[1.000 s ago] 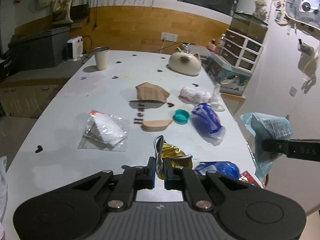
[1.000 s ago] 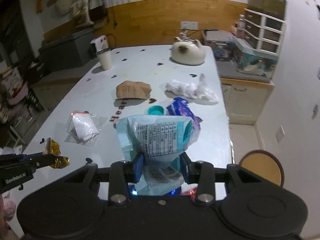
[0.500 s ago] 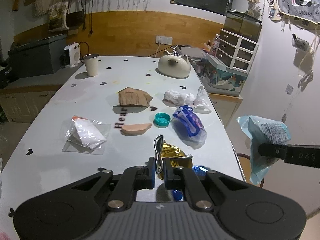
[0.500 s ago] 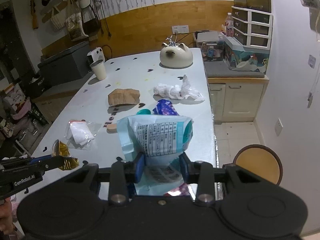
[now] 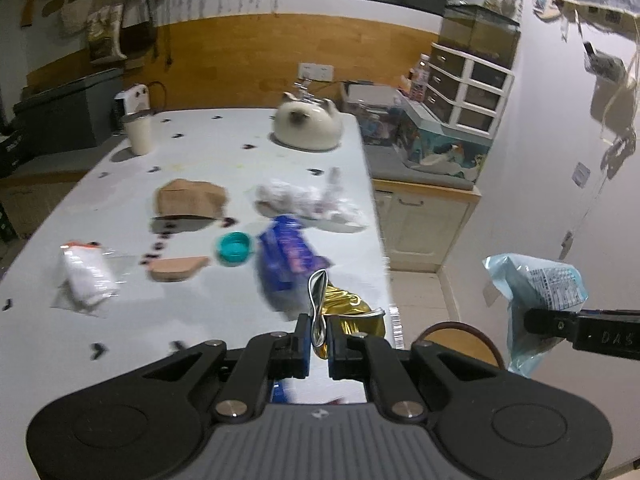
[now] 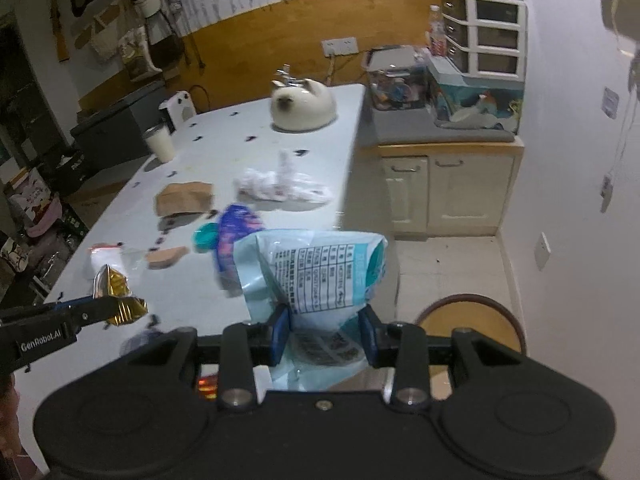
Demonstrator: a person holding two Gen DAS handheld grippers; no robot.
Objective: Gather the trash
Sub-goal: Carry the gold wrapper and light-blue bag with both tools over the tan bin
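Observation:
My left gripper (image 5: 319, 330) is shut on a crumpled gold foil wrapper (image 5: 344, 312), held above the near right part of the white table (image 5: 200, 152). My right gripper (image 6: 323, 330) is shut on a light blue snack bag (image 6: 320, 268), held past the table's right edge; that bag (image 5: 536, 296) also shows at the right of the left wrist view. On the table lie a blue-purple wrapper (image 5: 284, 256), a teal cap (image 5: 234, 248), a crumpled white plastic bag (image 5: 304, 202), a brown paper piece (image 5: 190, 198), a tan flat piece (image 5: 178, 269) and a clear bag with white contents (image 5: 86, 276).
A cat-shaped white pot (image 5: 308, 126) and a cup (image 5: 138, 132) stand at the table's far end. A round brown stool (image 6: 472, 320) sits on the tiled floor beside the table's right edge. Cabinets (image 6: 444, 188) and drawers (image 6: 484, 44) line the right wall.
Both grippers have pulled back from the table and toward its right side, each keeping its wrapper. The table items look farther away and the stool has come into view.

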